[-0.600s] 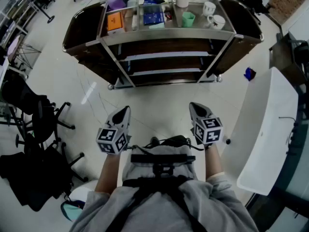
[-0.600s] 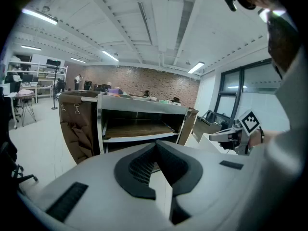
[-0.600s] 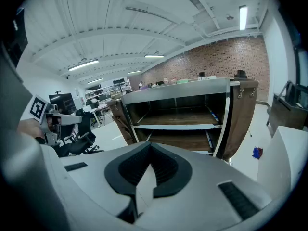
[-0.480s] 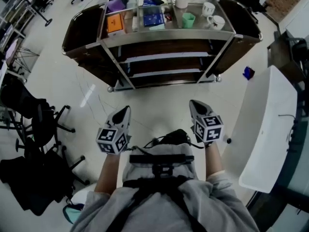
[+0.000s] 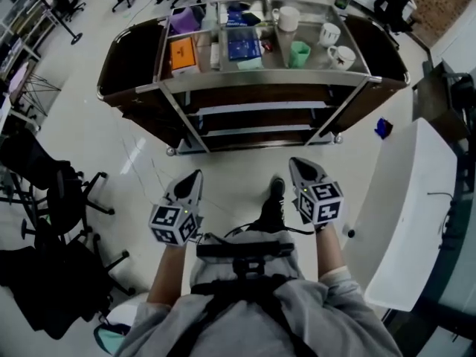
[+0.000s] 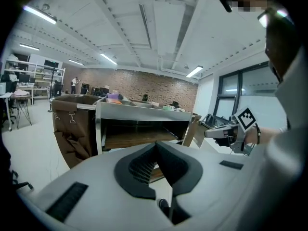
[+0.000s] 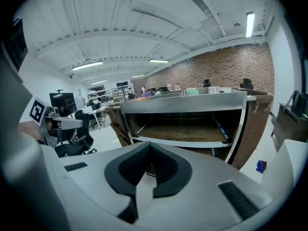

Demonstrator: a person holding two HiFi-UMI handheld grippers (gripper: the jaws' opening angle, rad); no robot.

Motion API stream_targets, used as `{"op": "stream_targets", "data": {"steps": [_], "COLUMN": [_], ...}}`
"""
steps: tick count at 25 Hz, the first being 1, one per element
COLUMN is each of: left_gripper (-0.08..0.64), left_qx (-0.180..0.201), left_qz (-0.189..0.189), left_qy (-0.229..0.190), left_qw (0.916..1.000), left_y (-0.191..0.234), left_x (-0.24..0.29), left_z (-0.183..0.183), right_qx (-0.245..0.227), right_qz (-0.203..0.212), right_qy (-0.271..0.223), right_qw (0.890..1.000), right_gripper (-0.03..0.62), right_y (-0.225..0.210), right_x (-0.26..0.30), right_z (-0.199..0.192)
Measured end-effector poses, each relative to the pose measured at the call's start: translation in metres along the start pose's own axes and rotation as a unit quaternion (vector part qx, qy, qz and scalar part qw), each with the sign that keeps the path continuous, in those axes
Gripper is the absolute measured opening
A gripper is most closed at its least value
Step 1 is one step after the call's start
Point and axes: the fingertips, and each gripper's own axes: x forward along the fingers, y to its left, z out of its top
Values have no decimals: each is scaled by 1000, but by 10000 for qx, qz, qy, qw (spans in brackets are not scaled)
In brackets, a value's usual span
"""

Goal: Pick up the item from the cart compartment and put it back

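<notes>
Step in hand: approach. The left tongs (image 5: 193, 178) and right tongs (image 5: 299, 166) are both pressed together and empty, well short of the cart (image 5: 260, 80). Candidate items, such as the orange box (image 5: 182, 53), lie in its top compartments. The next move likely calls for stepping closer, spreading one pair and reaching in.

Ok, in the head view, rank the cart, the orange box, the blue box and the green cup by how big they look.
1. The cart, by far the largest.
2. The orange box and the blue box: they look about alike, so I won't rank them.
3. The green cup, the smallest.
</notes>
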Motion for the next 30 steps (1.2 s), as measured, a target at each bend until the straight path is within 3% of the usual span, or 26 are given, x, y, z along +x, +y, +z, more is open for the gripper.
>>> {"op": "stream_targets", "data": {"steps": [11, 20, 25, 30], "left_gripper": [5, 5, 5, 5], "left_qx": [-328, -802, -878, -868], "left_qz": [61, 104, -80, -689], "left_qy": [66, 112, 136, 143], "left_qw": [9994, 9967, 9960, 9937], "left_y": [-2, -17, -10, -1], "left_x": [94, 167, 199, 229], "left_z": [48, 110, 147, 181], "right_qx": [-120, -6, 178, 103], "right_qz": [646, 1585, 1629, 1483], "right_qy": [-42, -17, -57, -290], "right_qw": [9978, 9874, 9865, 9885], "right_gripper": [9, 9, 9, 9], "right_y": [-46, -84, -102, -100], "right_x": [58, 95, 113, 126], "right_z": [69, 133, 163, 201]}}
